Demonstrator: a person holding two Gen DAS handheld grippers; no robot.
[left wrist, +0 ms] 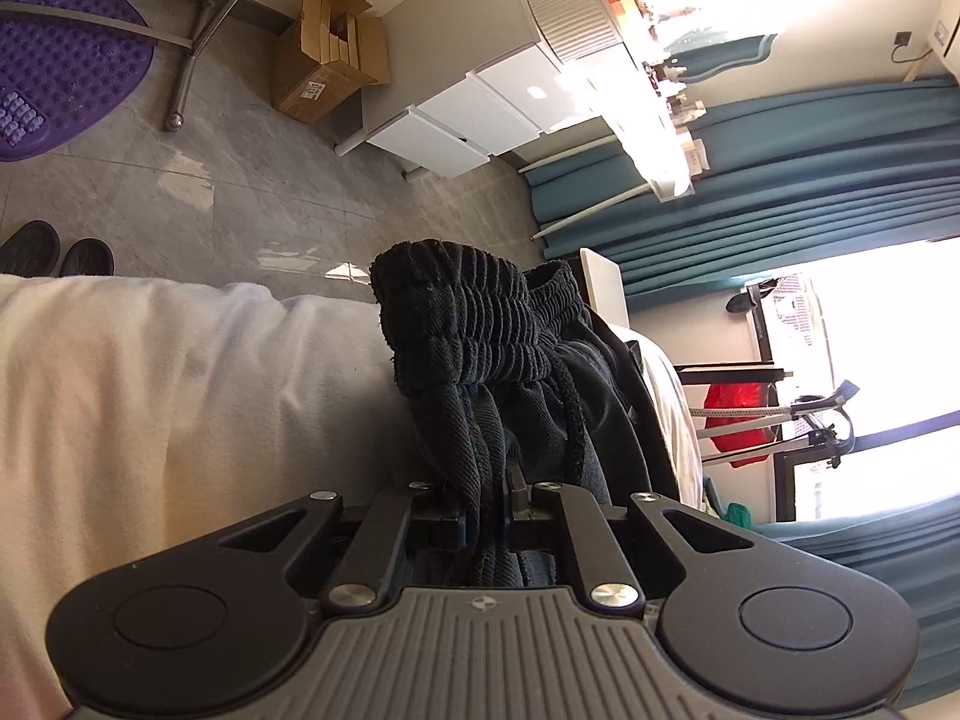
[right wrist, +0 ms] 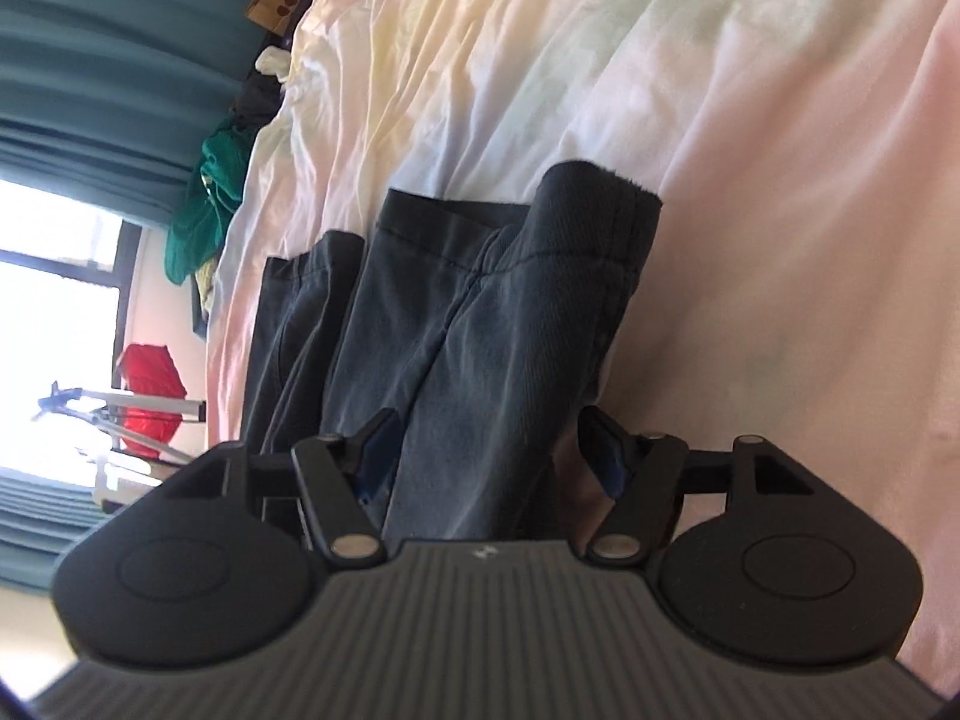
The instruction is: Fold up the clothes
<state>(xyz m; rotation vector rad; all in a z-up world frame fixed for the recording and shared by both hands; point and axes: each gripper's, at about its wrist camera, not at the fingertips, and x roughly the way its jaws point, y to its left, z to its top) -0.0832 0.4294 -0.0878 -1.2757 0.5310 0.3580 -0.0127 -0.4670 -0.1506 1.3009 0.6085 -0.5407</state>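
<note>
Dark trousers with a ribbed elastic waistband (left wrist: 456,312) lie on a pale bed sheet (left wrist: 180,390). My left gripper (left wrist: 487,510) is shut on a bunch of that dark cloth just below the waistband, which rises in front of it. In the right wrist view the trousers' leg ends (right wrist: 480,312) lie folded on the sheet (right wrist: 600,60), hems pointing away. My right gripper (right wrist: 489,444) is open: its blue-padded fingers (right wrist: 378,450) stand on either side of the cloth, clear of it.
Past the bed's edge are a grey tiled floor, a cardboard box (left wrist: 330,54), a white drawer unit (left wrist: 456,114), a purple mat (left wrist: 54,72) and black shoes (left wrist: 54,252). Teal curtains (left wrist: 780,168) hang by the window. A green garment (right wrist: 204,204) and a paper bag (right wrist: 276,0) sit beside the bed.
</note>
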